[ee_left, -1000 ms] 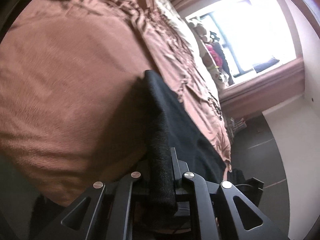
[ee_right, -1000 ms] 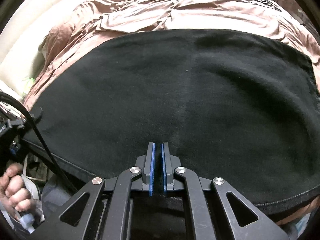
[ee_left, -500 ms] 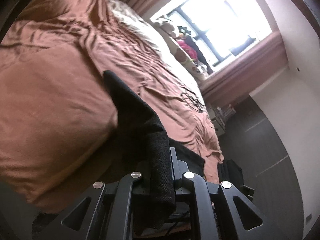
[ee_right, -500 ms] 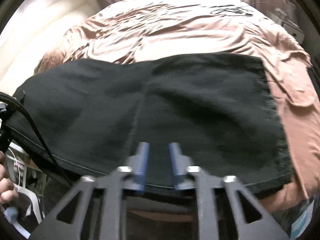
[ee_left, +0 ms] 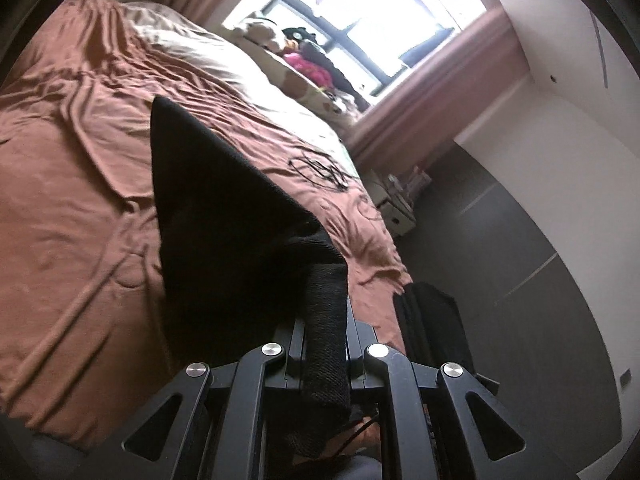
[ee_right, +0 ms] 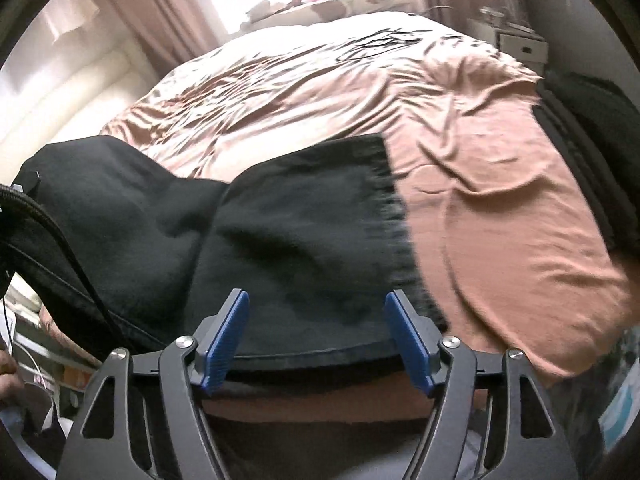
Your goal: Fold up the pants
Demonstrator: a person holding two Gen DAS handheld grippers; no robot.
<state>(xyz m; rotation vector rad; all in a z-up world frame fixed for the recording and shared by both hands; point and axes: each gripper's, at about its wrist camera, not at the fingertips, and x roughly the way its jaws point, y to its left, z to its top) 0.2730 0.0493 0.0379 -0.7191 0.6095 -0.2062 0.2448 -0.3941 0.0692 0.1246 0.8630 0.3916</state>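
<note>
1. Pants (ee_right: 304, 248), black and heavy, lie spread over the near edge of the bed (ee_right: 520, 240), folded across themselves, with one frayed hem running up the right side of the fold.
2. Nearest to me, the right gripper (ee_right: 316, 336) hangs just over the hemmed near edge of the cloth; its blue pads (ee_right: 224, 340) are spreading apart and do not press on the fabric, though the pants show between them.
3. Off to the left the left gripper (ee_left: 324, 356) is clamped tight on a rolled band of the pants (ee_left: 224, 220), and the fabric rises from its jaws in a dark, taut triangle over the bedspread.
4. Beyond the cloth the pinkish-brown bedspread (ee_left: 72, 208) is rumpled, with a tangle of thin black cable (ee_right: 380, 42) lying on it near the far end.
5. Beside the bed a black bag (ee_left: 432, 328) stands on the dark floor.
6. Farthest off, a bright window (ee_left: 360, 20) with pink curtains has a heap of clothes and soft things on its sill.
</note>
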